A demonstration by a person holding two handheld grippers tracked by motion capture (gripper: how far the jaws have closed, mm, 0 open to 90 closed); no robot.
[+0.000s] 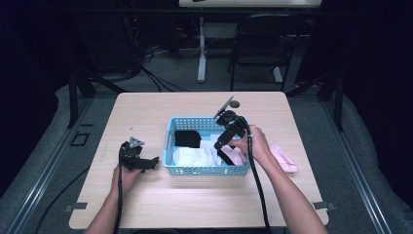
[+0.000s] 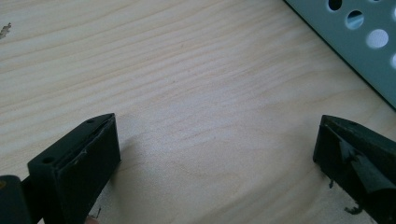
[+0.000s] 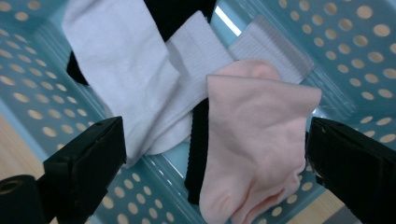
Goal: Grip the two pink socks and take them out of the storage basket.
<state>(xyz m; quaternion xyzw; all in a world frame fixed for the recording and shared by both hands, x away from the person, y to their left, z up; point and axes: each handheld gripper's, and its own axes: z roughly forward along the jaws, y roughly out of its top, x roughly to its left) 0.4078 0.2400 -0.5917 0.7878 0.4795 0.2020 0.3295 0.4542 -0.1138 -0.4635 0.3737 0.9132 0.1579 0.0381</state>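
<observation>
Table (image 2: 196, 93): pale wood, visible grain, smooth matt finish.
Basket (image 3: 355, 42): light blue perforated plastic, slight sheen.
Pink sock (image 3: 252, 140): soft knit cloth, matt.
White socks (image 3: 126, 70): ribbed cloth at upper centre.
Black sock (image 3: 198, 149): ribbed knit.

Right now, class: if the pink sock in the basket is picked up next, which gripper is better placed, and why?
Probably the right gripper: it hangs open over the blue basket with the pink sock between its jaws. The left gripper lies open on the table outside it.
</observation>
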